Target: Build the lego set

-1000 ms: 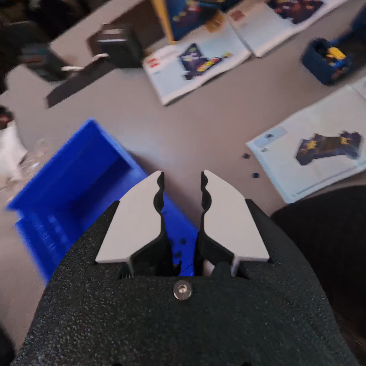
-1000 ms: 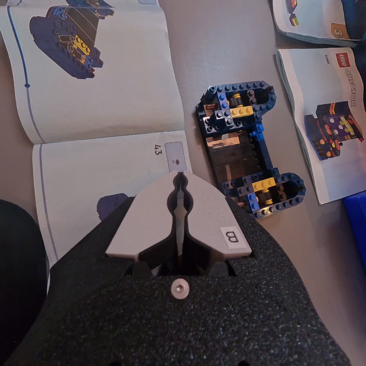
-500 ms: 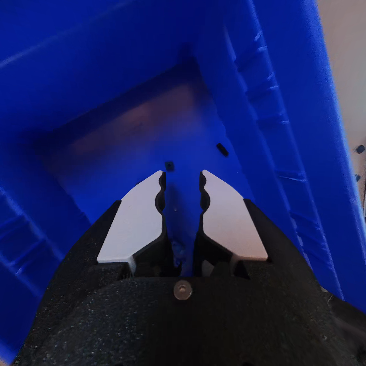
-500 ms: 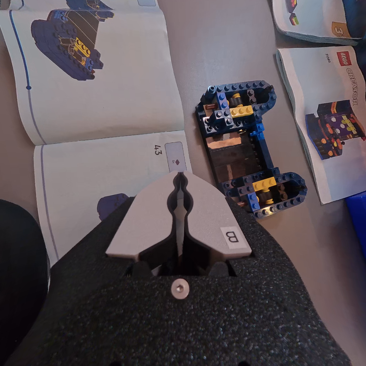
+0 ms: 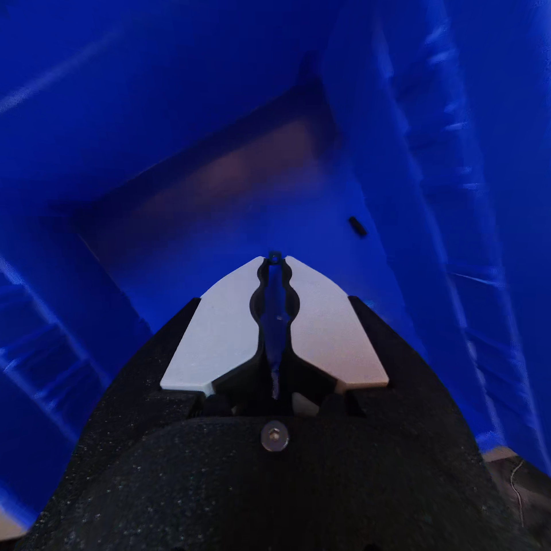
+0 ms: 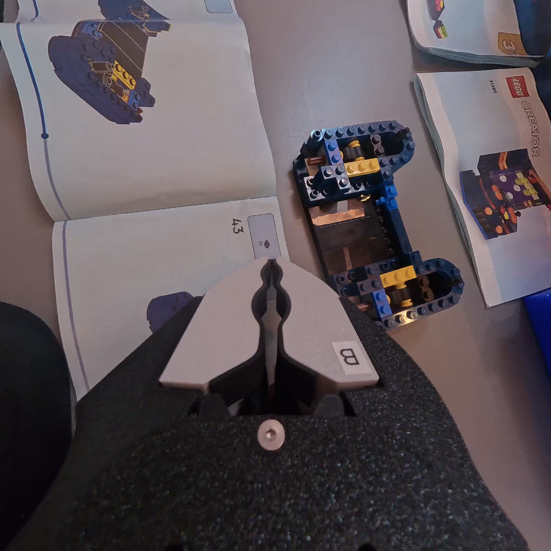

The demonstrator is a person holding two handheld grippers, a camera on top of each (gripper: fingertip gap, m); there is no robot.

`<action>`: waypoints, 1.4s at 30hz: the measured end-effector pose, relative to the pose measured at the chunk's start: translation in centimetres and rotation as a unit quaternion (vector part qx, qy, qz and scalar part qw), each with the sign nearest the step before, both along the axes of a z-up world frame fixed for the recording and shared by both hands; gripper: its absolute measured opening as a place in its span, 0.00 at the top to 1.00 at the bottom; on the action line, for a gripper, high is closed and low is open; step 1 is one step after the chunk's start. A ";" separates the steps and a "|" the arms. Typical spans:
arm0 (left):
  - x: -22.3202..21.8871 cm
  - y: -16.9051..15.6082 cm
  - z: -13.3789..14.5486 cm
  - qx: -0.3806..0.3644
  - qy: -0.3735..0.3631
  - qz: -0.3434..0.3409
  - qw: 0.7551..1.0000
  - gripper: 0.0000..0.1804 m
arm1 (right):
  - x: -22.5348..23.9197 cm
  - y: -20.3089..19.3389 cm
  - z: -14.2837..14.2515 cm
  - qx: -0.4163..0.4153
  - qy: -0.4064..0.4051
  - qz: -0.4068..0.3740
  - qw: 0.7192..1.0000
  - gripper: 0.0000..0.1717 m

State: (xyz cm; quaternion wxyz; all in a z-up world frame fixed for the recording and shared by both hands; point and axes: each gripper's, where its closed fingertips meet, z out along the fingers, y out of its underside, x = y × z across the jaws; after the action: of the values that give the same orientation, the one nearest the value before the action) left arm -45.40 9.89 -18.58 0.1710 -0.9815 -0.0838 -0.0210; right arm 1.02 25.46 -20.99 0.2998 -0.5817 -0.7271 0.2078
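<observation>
Your left gripper (image 5: 275,260) reaching inside blue bin (image 5: 149,89), jaws pinching small dark brick piece (image 5: 274,257) at tips. Your right gripper (image 6: 272,261) hovering over open instruction booklet (image 6: 143,253), jaws clenched, nothing visible between them, partly built brick model (image 6: 372,220) sitting beside on worktop (image 6: 328,74).

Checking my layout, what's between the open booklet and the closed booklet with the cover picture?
The brick model on bare table, seen in the right wrist view.

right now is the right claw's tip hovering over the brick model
No: the right claw is closed over the open instruction booklet, and the brick model lies apart to its right on the table.
</observation>
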 end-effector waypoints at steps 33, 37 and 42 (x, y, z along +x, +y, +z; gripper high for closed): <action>24.8 -0.3 -1.1 -0.041 0.023 -0.323 0.945 0.90 | 0.0 0.0 0.0 0.015 -0.007 -0.001 1.000 1.00; 24.8 -0.2 -0.3 -0.033 0.028 -0.322 0.946 0.90 | 0.0 0.0 0.0 0.015 -0.007 -0.001 1.000 1.00; 24.5 0.1 3.2 0.034 0.046 -0.315 0.947 0.89 | 0.0 0.1 0.0 0.015 -0.006 -0.001 1.000 1.00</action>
State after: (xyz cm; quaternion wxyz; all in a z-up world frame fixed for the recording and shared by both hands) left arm -20.90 9.98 -15.40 0.1924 -0.9513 0.2387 -0.0311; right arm 1.00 25.51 -20.99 0.3040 -0.5792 -0.7313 0.1930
